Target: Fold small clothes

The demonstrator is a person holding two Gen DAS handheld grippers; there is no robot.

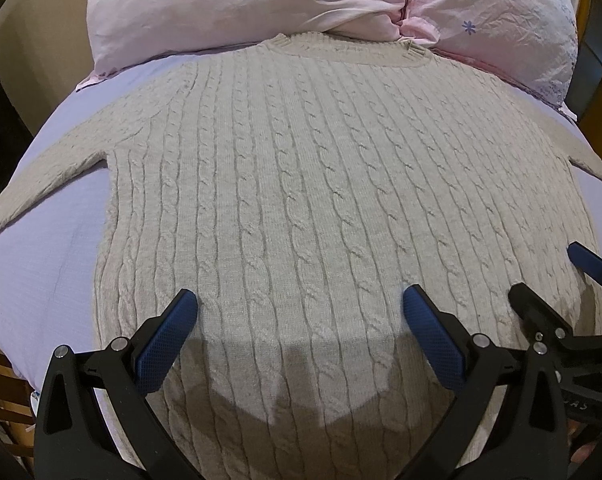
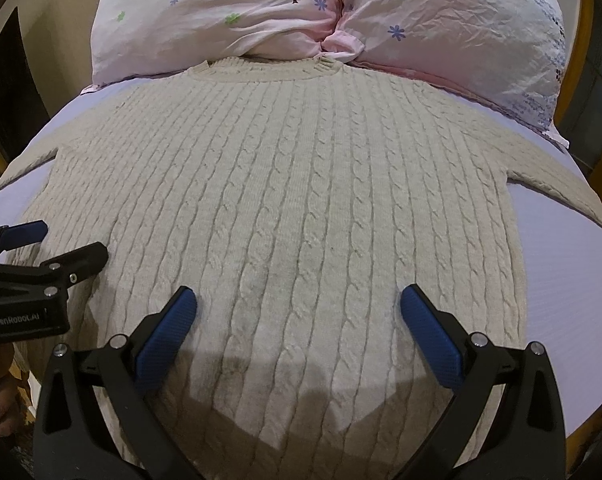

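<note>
A cream cable-knit sweater (image 1: 301,184) lies flat on the bed, collar at the far end, both sleeves spread out to the sides. It also fills the right wrist view (image 2: 293,192). My left gripper (image 1: 300,304) is open and empty, hovering over the sweater's lower left part. My right gripper (image 2: 299,300) is open and empty over the lower right part. The right gripper (image 1: 549,276) shows at the right edge of the left wrist view. The left gripper (image 2: 61,240) shows at the left edge of the right wrist view.
The sweater rests on a lilac bedsheet (image 1: 49,248) that also shows in the right wrist view (image 2: 569,264). Two pink flowered pillows (image 1: 261,4) lie behind the collar, also in the right wrist view (image 2: 441,20). A wooden bed frame (image 1: 589,60) runs along the right.
</note>
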